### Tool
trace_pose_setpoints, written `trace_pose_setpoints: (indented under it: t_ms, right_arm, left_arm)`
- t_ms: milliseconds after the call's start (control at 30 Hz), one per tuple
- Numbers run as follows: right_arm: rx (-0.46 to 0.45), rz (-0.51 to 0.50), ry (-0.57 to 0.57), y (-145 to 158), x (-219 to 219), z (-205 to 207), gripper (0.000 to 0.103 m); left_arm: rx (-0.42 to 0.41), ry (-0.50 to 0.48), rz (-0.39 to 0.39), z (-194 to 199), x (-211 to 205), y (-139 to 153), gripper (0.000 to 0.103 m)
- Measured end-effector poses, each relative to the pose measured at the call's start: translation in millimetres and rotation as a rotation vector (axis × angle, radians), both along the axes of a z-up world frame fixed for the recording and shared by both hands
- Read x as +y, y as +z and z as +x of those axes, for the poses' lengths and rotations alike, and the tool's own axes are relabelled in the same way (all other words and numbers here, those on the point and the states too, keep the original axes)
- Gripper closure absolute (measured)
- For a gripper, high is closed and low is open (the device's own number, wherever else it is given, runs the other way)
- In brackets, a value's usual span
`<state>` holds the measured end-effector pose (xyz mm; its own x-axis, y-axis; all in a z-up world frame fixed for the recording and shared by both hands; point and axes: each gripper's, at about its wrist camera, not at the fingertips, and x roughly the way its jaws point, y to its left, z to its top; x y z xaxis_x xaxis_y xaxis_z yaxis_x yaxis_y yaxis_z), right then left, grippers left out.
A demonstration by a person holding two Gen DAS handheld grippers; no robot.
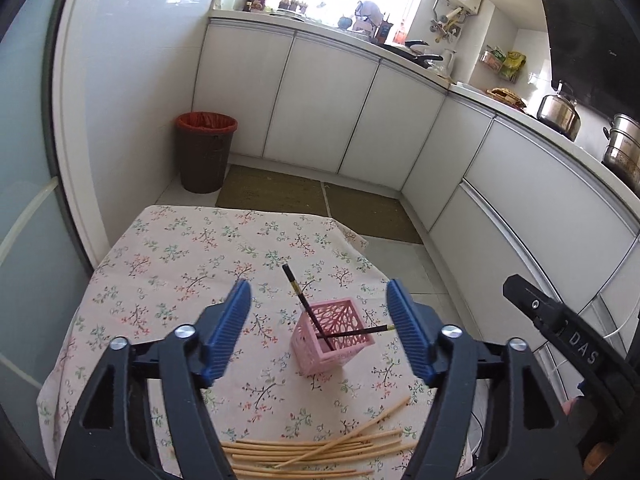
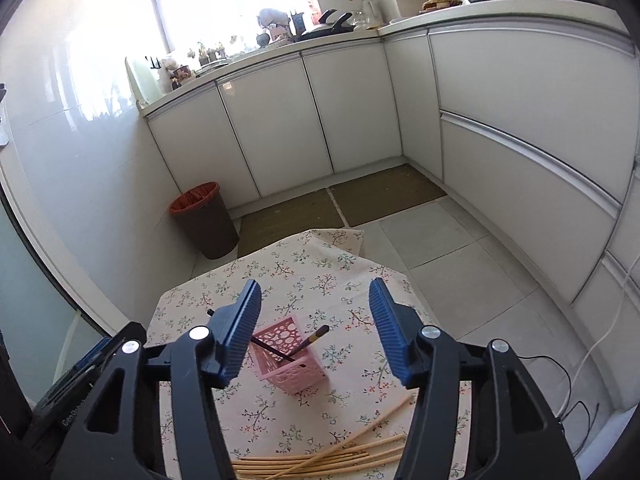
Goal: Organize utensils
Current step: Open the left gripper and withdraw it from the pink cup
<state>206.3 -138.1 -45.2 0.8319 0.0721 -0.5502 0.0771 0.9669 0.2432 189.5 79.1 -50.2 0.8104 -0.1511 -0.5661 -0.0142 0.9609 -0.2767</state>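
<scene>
Pink plastic, cut through with leafy holes on one face and round ones on another: that is the holder [image 1: 333, 334] standing upright on the floral cloth [image 1: 192, 264] that covers the table. Two dark chopsticks [image 1: 306, 306] stand in it, crossed at the bottom, one leaning toward the far left, the other tipped low over the right-hand rim. Nearer the person, at the table's front edge, lies a loose heap of pale bamboo chopsticks [image 1: 320, 450], most lying side by side across the cloth and a couple slanting up toward the right. Both grippers hang above the table with nothing in them. The left gripper [image 1: 319, 330] has its blue ribbed fingers [image 1: 230, 330] spread wide, and the holder shows in the gap between them, closer to the right finger. The right gripper [image 2: 315, 330] is spread just as wide; in its view the holder [image 2: 294, 362] sits beside its left finger [image 2: 240, 334], which hides part of one dark chopstick [image 2: 308, 340]. The bamboo heap [image 2: 320, 462] shows at the bottom there too. Beyond the table are white cabinets [image 1: 320, 108] under a cluttered counter, a brown bin [image 1: 205, 152] with a red liner in the corner, and mats [image 1: 272, 190] on the tiled floor.
</scene>
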Motion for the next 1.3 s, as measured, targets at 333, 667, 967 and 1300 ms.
trace_pose_setpoints:
  t_ms: [333,667,967,1300]
  right_arm:
    - [-0.014,-0.026,-0.095,-10,-14,-50,0.007]
    - [0.065,0.075,-0.137,-39,-49,-76,0.007]
    - [0.214,0.223,-0.105,-71,-84,-92,0.007]
    - [0.425,0.478,-0.181,-136,-144,-92,0.007]
  left_arm:
    - [-0.024,0.021,0.044,-39,-7,7,0.010]
    - [0.038,-0.018,0.139,-56,-20,-13,0.007]
    - [0.282,-0.214,0.277,-31,-58,-66,0.007]
    - [0.496,-0.413,0.365,14,-135,-153,0.009]
